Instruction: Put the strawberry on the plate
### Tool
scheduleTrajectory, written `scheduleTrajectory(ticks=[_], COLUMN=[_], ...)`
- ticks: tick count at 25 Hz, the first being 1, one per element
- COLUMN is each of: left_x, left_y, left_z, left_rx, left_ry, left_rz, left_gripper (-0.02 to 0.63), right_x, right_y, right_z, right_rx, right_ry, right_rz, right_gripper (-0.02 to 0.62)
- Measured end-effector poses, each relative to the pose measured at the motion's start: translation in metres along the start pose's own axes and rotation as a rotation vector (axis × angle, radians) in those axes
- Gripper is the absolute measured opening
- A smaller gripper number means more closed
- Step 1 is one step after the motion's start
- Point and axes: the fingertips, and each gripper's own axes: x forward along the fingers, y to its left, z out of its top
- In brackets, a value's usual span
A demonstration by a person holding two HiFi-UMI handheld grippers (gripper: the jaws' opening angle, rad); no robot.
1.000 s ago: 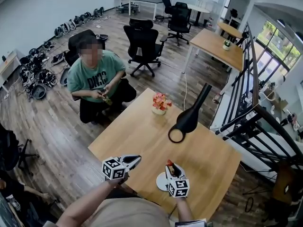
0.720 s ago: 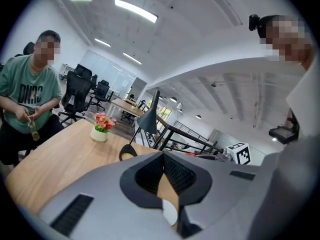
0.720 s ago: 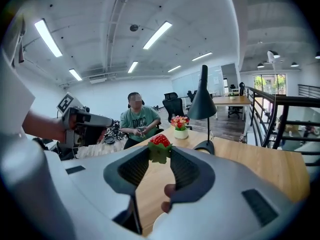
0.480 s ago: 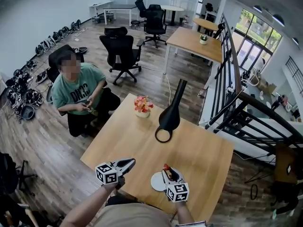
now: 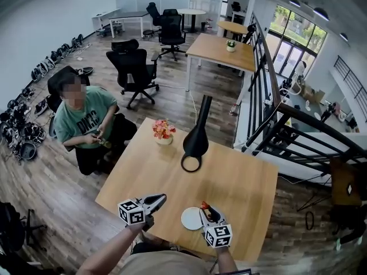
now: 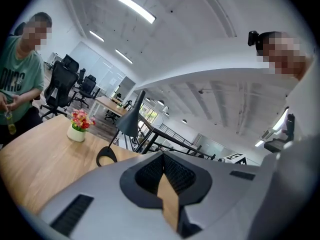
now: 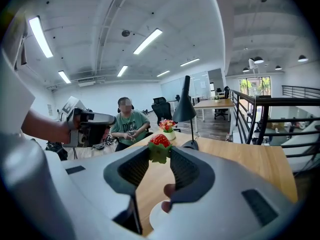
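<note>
Red strawberry [image 7: 160, 140] clamped in right fingers [image 7: 190, 170]; left fingers [image 6: 149, 175] together; plate [image 7: 158, 218] half hidden.

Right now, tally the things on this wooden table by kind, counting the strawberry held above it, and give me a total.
Strawberry: 1
Plate: 1
Flower pot: 1
Black lamp: 1
Total: 4
</note>
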Motion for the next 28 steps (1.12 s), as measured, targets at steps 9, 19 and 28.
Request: scheduleTrajectory(ticks=[9, 19, 28], left_x=[0.022, 0.044, 0.042], left_y=[-0.013, -0.008, 0.002], left_z=[-0.015, -0.059, -0.099], left_rx=[0.012, 0.102, 0.097], left_ry=[0.062, 0.193, 0.296], left_rz=[-0.050, -0.076, -0.073], left_gripper=[0.003, 0.003, 0.003], right_x=[-0.025, -0.021, 0.013], right_y=[-0.018, -0.034, -0.036], right_z=[-0.016, -0.078, -0.151], right_rx=[0.000, -0.054, -0.055], right_ry=[0.017, 0.138, 0.280], right_rz=[-0.079, -0.102, -0.057], right_gripper=[0.138, 0.138, 0.138])
